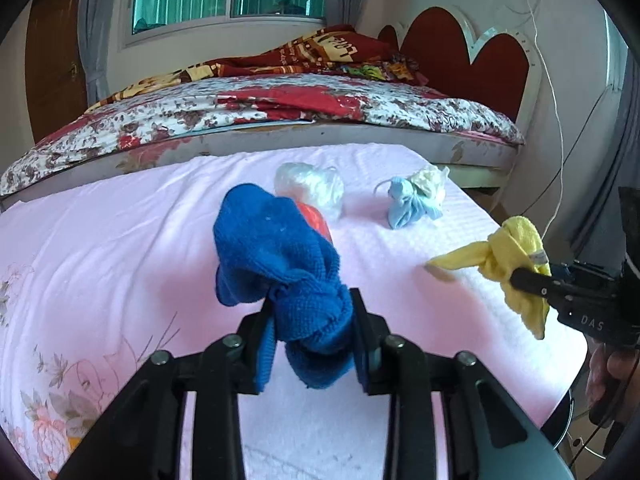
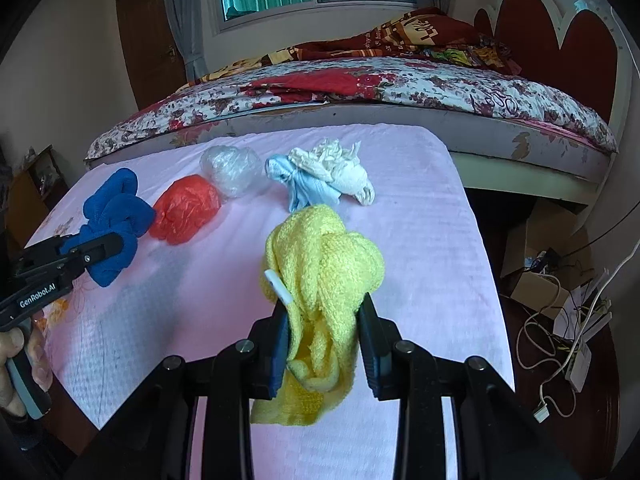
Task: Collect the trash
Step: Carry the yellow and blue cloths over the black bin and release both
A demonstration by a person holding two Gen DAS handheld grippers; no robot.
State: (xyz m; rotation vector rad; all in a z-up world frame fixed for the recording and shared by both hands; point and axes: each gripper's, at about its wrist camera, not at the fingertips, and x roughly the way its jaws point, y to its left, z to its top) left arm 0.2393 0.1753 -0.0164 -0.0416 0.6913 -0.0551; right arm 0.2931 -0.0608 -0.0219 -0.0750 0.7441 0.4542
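Observation:
My left gripper (image 1: pixel 314 308) is shut on a knotted dark blue cloth (image 1: pixel 276 256), held above the pink-covered table (image 1: pixel 120 260). In the right wrist view that same blue cloth (image 2: pixel 114 216) hangs in the left gripper (image 2: pixel 102 252) at the left edge. My right gripper (image 2: pixel 324 312) is shut on a knotted yellow cloth (image 2: pixel 324 264), lifted over the table (image 2: pixel 420 240); the yellow cloth (image 1: pixel 508 256) also shows at the right of the left wrist view, pinched by the right gripper (image 1: pixel 520 276). On the table lie a red plastic bag (image 2: pixel 186 208), a clear plastic bag (image 2: pixel 234 170) and a light blue and white rag bundle (image 2: pixel 320 178).
A bed with a floral quilt (image 2: pixel 400 88) stands just behind the table. Cardboard boxes (image 2: pixel 540 248) and tangled white cables (image 2: pixel 560 340) lie on the floor to the right. A hand (image 2: pixel 16 364) grips the left tool's handle.

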